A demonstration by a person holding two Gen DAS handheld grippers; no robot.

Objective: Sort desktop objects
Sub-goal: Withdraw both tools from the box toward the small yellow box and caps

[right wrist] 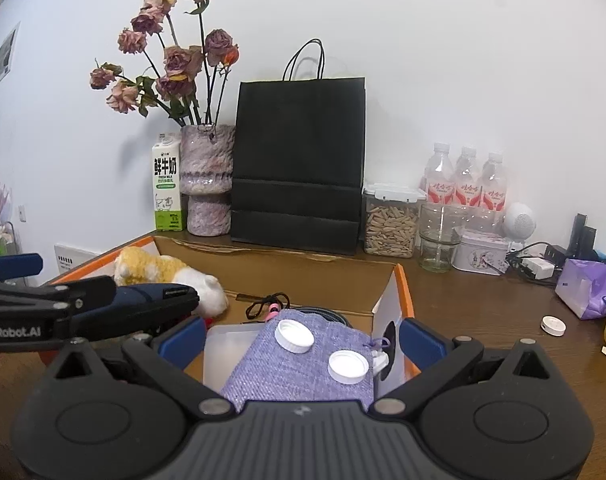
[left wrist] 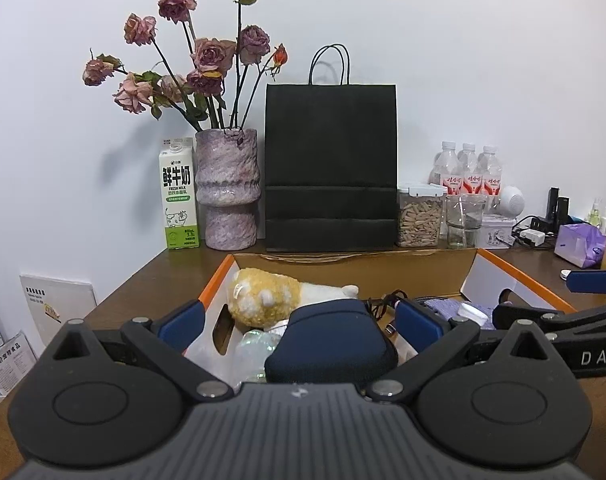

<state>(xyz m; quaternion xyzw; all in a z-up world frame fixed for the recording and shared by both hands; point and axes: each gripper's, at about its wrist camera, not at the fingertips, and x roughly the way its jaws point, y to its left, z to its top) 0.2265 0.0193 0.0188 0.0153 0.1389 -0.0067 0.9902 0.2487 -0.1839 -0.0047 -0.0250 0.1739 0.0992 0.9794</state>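
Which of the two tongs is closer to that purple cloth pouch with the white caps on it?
Right. The right tongs hang directly over the purple pouch; the left tongs sit off to its left, near the plush toy.

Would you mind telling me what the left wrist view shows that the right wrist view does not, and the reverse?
Only the left wrist view shows the dark blue case between the left gripper's open fingers, above the cardboard box. Only the right wrist view shows two white caps on the purple pouch, with the right gripper open. Both show the plush toy, black bag and vase.
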